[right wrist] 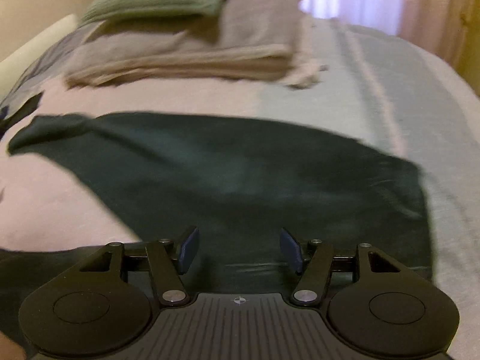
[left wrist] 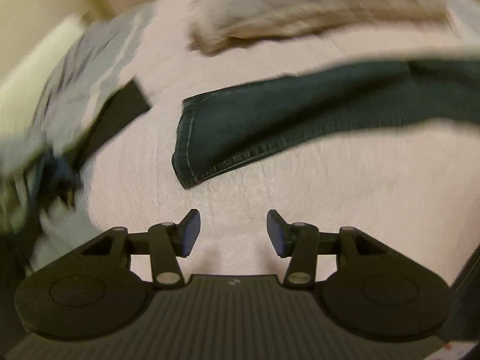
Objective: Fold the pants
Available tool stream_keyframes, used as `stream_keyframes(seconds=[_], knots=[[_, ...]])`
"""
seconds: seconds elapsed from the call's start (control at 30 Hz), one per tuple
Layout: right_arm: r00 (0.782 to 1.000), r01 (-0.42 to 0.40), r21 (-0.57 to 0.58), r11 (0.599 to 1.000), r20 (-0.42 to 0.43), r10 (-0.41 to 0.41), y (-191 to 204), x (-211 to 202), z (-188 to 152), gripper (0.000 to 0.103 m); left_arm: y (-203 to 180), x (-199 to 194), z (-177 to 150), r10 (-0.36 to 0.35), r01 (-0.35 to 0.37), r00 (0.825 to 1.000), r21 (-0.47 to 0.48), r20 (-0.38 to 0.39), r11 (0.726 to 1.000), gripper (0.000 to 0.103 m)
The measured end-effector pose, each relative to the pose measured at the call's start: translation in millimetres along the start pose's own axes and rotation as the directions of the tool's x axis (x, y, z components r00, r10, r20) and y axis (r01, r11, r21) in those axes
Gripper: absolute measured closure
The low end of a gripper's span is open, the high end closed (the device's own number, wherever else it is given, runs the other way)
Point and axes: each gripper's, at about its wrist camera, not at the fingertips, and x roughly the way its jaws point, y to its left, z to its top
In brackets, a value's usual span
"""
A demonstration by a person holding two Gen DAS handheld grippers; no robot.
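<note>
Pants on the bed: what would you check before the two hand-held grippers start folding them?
1. Left hand-held gripper open, holding nothing: ok.
2. Right hand-held gripper open, over the pants: ok.
3. Leg hem in view ahead of the left one: ok.
4. Pants flat, without wrinkles: cannot tell, pictures blurred.
5. Folded pile apart from the pants: ok.
6. Bare bedspread beside the leg for folding: ok.

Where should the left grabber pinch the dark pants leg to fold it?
Probably the stitched hem corner of the pants. It lies flat nearest the open left gripper, so come in low from the near side, sliding one finger under the edge.
</note>
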Motion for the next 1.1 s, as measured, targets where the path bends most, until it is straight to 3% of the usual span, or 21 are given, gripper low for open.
stream_keyframes(seconds=[0.1, 0.27, 0.4, 0.5, 0.53, 0.57, 0.6, 0.63, 0.67, 0.77, 0.83, 0.87, 0.93, 1.0, 1.1], knots=[[0.999, -0.035, -0.143, 0.989, -0.008, 0.034, 63, 22, 0, 0.046, -7, 25, -9, 0.047, -0.054, 0.998, 0.229, 0.04, 0.972, 0.059], [0.998, -0.035, -0.41, 0.911, 0.027, 0.051, 167, 75, 15, 0.047, -6, 75, -19, 0.032, -0.083, 0.994, 0.517, 0.108, 0.852, 0.064], [0.999, 0.008, -0.617, 0.787, 0.032, 0.015, 231, 128, 28, 0.049, -5, 102, -25, 0.029, -0.156, 0.98, 0.67, 0.196, 0.726, 0.065], [0.999, 0.047, -0.768, 0.639, 0.024, -0.045, 257, 158, 19, 0.051, -4, 114, -28, 0.033, -0.223, 0.965, 0.742, 0.261, 0.632, 0.066], [0.998, 0.059, -0.802, 0.594, 0.025, -0.065, 258, 165, 13, 0.054, -3, 118, -29, 0.033, -0.235, 0.962, 0.759, 0.272, 0.608, 0.069], [0.995, 0.072, -0.832, 0.55, 0.025, -0.092, 260, 174, 8, 0.064, -1, 120, -29, 0.028, -0.239, 0.961, 0.769, 0.277, 0.593, 0.077], [0.993, 0.087, -0.85, 0.52, 0.034, -0.112, 262, 180, 5, 0.074, 1, 122, -28, 0.02, -0.237, 0.96, 0.772, 0.279, 0.589, 0.083], [0.99, 0.108, -0.86, 0.499, 0.048, -0.133, 263, 183, 2, 0.099, 2, 121, -27, 0.015, -0.233, 0.96, 0.773, 0.278, 0.59, 0.095], [0.986, 0.131, -0.864, 0.487, 0.061, -0.157, 262, 184, 0, 0.103, 5, 118, -26, 0.004, -0.225, 0.961, 0.77, 0.278, 0.597, 0.098], [0.989, 0.112, -0.849, 0.516, 0.045, -0.141, 262, 168, 6, 0.103, 19, 94, -21, -0.033, -0.175, 0.966, 0.744, 0.255, 0.645, 0.1], [0.995, 0.063, -0.849, 0.524, 0.011, -0.102, 271, 148, 11, 0.103, 32, 70, -20, -0.056, -0.133, 0.971, 0.72, 0.232, 0.681, 0.1], [0.996, 0.028, -0.849, 0.527, -0.02, -0.084, 271, 140, 10, 0.103, 36, 60, -24, -0.069, -0.112, 0.974, 0.719, 0.217, 0.686, 0.1], [0.995, -0.035, -0.855, 0.518, -0.076, -0.06, 268, 136, 1, 0.103, 35, 50, -35, -0.084, -0.08, 0.979, 0.732, 0.185, 0.677, 0.1], [0.995, -0.046, -0.865, 0.5, -0.087, -0.059, 264, 146, -12, 0.102, 27, 56, -46, -0.089, -0.046, 0.986, 0.745, 0.14, 0.666, 0.099], [0.991, -0.046, -0.845, 0.533, -0.106, -0.081, 267, 162, -13, 0.078, 17, 69, -60, -0.056, -0.035, 0.994, 0.758, 0.094, 0.652, 0.09]])
